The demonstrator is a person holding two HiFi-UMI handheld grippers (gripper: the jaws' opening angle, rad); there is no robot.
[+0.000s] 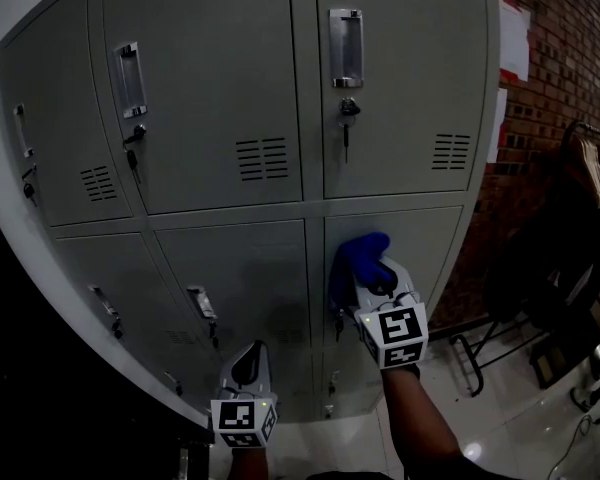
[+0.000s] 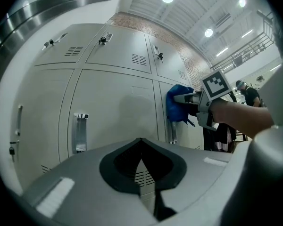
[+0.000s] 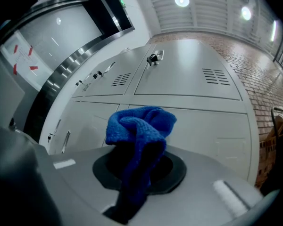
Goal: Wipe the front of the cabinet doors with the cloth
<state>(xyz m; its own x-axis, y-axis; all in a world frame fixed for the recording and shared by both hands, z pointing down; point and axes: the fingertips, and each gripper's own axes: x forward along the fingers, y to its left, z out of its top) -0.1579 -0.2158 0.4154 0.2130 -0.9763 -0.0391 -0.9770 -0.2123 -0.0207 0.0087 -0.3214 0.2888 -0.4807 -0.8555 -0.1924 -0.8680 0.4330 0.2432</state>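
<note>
A grey metal locker cabinet [image 1: 220,78] with several doors fills the head view. My right gripper [image 1: 368,273] is shut on a bunched blue cloth [image 1: 360,252], which sits at the upper left of the lower right door [image 1: 425,243]. In the right gripper view the cloth [image 3: 139,126] sticks up out of the jaws in front of that door [image 3: 207,131]. Whether the cloth touches the door I cannot tell. My left gripper [image 1: 248,363] hangs lower, before the lower middle door [image 1: 255,268], shut with nothing in it. The left gripper view shows its closed tips [image 2: 141,142] and the cloth [image 2: 176,102].
Handles and locks with hanging keys [image 1: 347,118] stick out from the doors. A brick wall [image 1: 550,98] stands right of the cabinet, with a dark rack of clothes [image 1: 585,198] beside it. A shiny floor [image 1: 510,418] lies below. A person [image 2: 247,94] stands far off.
</note>
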